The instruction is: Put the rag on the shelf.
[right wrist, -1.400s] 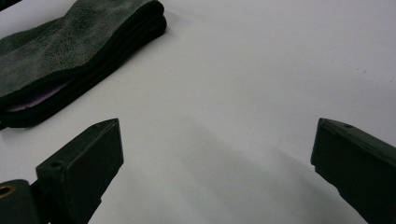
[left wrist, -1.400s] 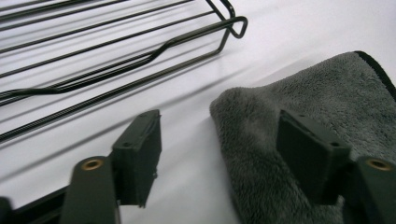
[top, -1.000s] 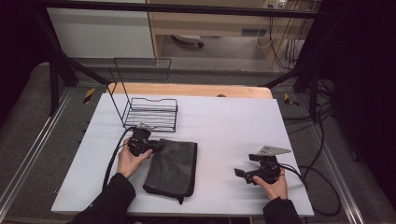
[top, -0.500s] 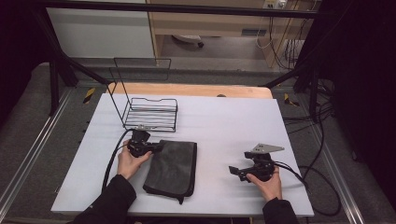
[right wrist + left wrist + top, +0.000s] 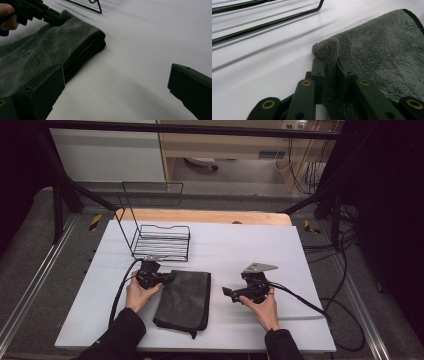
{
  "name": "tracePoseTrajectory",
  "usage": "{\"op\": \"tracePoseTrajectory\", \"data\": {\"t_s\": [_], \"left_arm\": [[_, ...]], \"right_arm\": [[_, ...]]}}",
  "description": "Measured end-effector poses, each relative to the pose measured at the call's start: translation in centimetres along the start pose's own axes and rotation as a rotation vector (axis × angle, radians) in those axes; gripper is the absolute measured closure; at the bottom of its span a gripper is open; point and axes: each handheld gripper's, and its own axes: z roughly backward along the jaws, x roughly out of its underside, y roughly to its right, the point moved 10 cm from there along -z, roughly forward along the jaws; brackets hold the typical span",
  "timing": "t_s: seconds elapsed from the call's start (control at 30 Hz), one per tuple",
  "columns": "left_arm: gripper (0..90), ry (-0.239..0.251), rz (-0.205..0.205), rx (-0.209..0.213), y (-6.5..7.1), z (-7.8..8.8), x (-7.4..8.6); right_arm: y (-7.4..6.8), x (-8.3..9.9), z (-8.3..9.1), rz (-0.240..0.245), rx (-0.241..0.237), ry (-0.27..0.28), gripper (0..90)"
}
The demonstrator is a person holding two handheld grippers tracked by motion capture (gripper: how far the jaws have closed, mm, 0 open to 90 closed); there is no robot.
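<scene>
A folded dark grey towel (image 5: 184, 297) lies on the white table (image 5: 250, 245), left of centre. My left gripper (image 5: 167, 277) sits at the towel's far left corner; its jaws have just been closing and now pinch that corner. In the left gripper view, the towel (image 5: 382, 50) bunches up between the pads of the left gripper (image 5: 330, 62). My right gripper (image 5: 226, 292) hovers just right of the towel, jaws wide apart with nothing between them. The right gripper view shows the towel's folded edge (image 5: 82, 47) ahead of the left jaw of the right gripper (image 5: 115, 75), and the left gripper (image 5: 37, 12) beyond.
A black wire basket (image 5: 162, 242) stands behind the towel at the table's far left. Cables trail from both grippers, the right one (image 5: 300, 302) running off the table's right side. A wooden strip (image 5: 200, 216) borders the far edge.
The right gripper has moved left across the table toward the towel's right edge. The left hand has stayed at the towel's corner.
</scene>
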Motion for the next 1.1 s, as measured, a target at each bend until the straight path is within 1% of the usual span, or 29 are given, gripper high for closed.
{"op": "tracePoseTrajectory", "data": {"t_s": [0.1, 0.27, 0.3, 0.37, 0.43, 0.53, 0.67, 0.73, 0.8, 0.9, 0.97, 1.03, 1.1], "left_arm": [[77.1, 0.000, -0.006, -0.002, 0.0, 0.0, 0.0], [77.0, 0.000, -0.016, -0.003, 0.0, 0.0, 0.0], [77.0, 0.000, -0.018, -0.004, 0.0, 0.0, 0.0], [77.0, 0.000, -0.019, -0.004, 0.0, 0.0, 0.0], [77.0, 0.000, -0.021, -0.003, 0.0, 0.0, 0.0], [76.9, 0.000, -0.021, -0.003, 0.0, 0.0, 0.0], [76.9, 0.002, -0.020, 0.003, 0.0, 0.0, 0.0], [76.9, 0.002, -0.020, 0.004, 0.0, 0.0, 0.0], [76.9, 0.002, -0.020, 0.005, 0.0, 0.0, 0.0], [76.8, 0.002, -0.023, 0.004, 0.0, 0.0, 0.0], [76.7, 0.003, -0.025, 0.004, 0.0, 0.0, 0.0], [76.6, 0.003, -0.022, 0.007, 0.0, 0.0, 0.0], [76.5, 0.001, -0.026, 0.010, 0.0, 0.0, 0.0]], "right_arm": [[-0.7, -0.9, -1.3, -0.005, 0.011, -0.010, 3.9], [-1.7, -2.0, -3.7, 0.011, 0.020, -0.031, 9.5], [-1.8, -2.2, -4.1, 0.007, 0.021, -0.035, 10.5], [-2.1, -2.4, -4.9, 0.010, 0.021, -0.046, 15.1], [-2.2, -2.6, -5.7, 0.011, 0.031, -0.057, 19.0], [-2.4, -2.7, -6.6, 0.002, 0.032, -0.072, 26.2], [-2.4, -2.4, -7.8, -0.003, 0.045, -0.110, 37.4], [-2.4, -2.1, -8.1, -0.018, 0.039, -0.121, 41.9], [-2.3, -1.7, -8.3, -0.029, 0.039, -0.143, 44.3], [-2.6, -1.6, -8.4, -0.043, 0.015, -0.153, 51.9], [-2.6, -1.5, -8.4, -0.055, 0.009, -0.164, 53.8], [-2.7, -1.4, -8.4, -0.077, 0.000, -0.177, 55.0], [-2.7, -1.4, -8.4, -0.085, -0.003, -0.177, 56.0]]}}
